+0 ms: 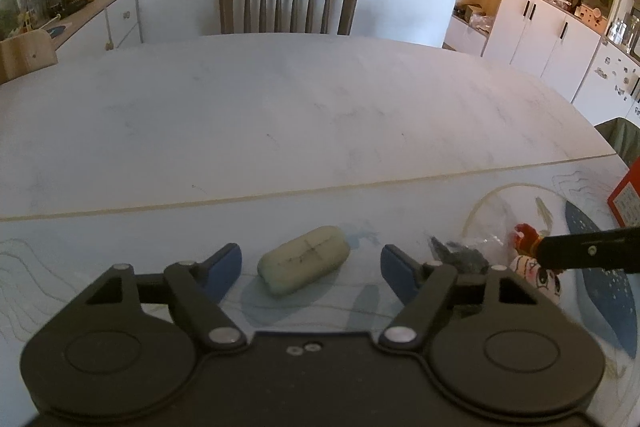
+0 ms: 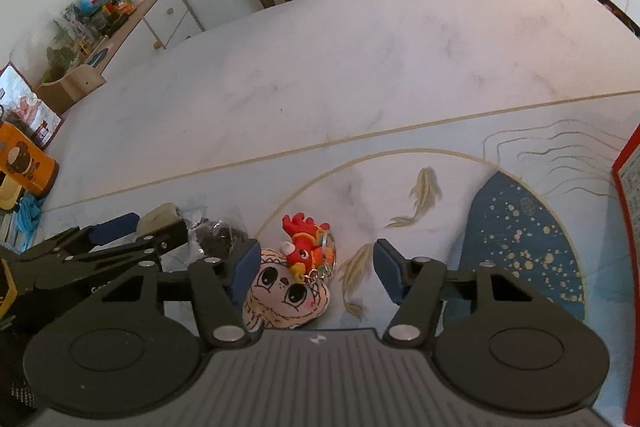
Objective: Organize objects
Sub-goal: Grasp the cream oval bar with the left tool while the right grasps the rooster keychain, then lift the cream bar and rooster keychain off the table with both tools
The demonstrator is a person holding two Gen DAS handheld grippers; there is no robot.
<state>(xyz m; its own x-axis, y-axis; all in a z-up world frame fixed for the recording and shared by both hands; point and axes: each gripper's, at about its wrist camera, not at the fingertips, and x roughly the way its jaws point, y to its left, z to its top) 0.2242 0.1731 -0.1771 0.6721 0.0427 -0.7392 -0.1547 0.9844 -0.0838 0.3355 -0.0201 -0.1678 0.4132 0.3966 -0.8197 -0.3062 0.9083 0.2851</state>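
A pale green oblong case (image 1: 304,259) lies on the printed mat between the fingers of my left gripper (image 1: 310,267), which is open around it without touching. My right gripper (image 2: 314,269) is open too, low over a red dragon keychain (image 2: 306,245) that rests on a cream plush face with big eyes (image 2: 286,293). A dark crinkled packet (image 2: 218,237) lies between the case and the plush. In the left wrist view the packet (image 1: 460,255), the keychain (image 1: 526,235) and the plush (image 1: 540,277) sit at the right, under the right gripper's black finger (image 1: 588,247).
A printed mat (image 2: 520,227) with fish and a blue patch covers the near part of the marble table (image 1: 280,115). A red box edge (image 2: 628,211) stands at the right. An orange box (image 2: 24,159) and books sit at the left. A wooden chair (image 1: 288,3) stands beyond the table.
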